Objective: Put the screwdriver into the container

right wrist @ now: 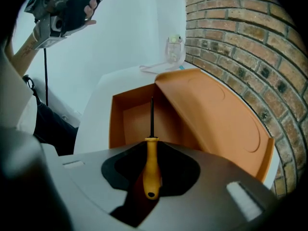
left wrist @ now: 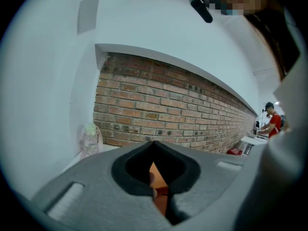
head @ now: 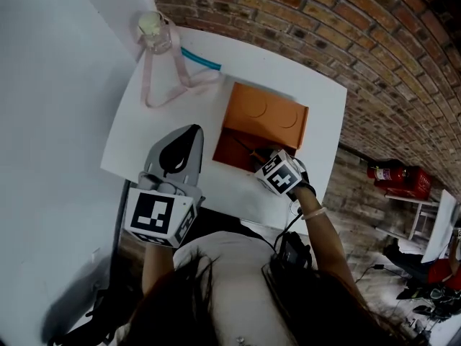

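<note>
Right gripper (head: 261,158) clamped on screwdriver (right wrist: 151,150), shaft pointing into open orange container (right wrist: 126,124); left gripper (left wrist: 153,143) jaws together.

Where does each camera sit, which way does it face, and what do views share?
Head view: person's head, facing down at the table; left tongs, right tongs, right forearm show.
Left gripper view: on left tongs, facing the brick wall; shut jaws show.
Right gripper view: on right tongs, facing the container; jaws grip the screwdriver.
All three share the bottle.
</note>
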`<state>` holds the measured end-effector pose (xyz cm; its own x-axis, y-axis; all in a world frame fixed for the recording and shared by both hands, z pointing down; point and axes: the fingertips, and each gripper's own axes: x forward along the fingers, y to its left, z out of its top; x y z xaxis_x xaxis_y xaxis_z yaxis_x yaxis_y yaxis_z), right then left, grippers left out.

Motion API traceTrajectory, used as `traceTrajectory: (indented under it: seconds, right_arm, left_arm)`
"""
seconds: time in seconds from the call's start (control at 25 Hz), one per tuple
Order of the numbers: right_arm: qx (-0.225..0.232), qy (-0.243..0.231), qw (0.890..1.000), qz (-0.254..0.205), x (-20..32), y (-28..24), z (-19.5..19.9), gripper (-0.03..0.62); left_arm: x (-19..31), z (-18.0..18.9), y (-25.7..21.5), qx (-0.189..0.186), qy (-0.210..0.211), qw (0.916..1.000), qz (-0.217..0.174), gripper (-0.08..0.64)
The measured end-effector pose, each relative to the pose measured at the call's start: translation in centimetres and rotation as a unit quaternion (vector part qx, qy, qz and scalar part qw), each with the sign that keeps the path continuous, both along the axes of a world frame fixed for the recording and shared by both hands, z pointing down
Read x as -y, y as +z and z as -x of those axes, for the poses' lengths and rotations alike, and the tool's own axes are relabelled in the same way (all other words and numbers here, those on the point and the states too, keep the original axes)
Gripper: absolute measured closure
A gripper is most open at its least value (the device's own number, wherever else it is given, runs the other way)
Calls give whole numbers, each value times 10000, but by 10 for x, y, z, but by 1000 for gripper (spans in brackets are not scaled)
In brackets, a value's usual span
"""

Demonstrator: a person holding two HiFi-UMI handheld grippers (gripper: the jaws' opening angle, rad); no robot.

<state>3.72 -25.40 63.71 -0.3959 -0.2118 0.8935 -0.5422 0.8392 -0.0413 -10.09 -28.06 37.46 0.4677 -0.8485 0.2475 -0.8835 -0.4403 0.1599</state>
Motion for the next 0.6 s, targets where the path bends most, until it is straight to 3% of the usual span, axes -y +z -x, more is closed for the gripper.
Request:
traceTrajectory:
  seconds: [0.6]
  right_arm:
    - [-321,-55,9993,201,2,13,7,511]
  left_arm:
    - [5,19,5,-9,-116,9999,63,560]
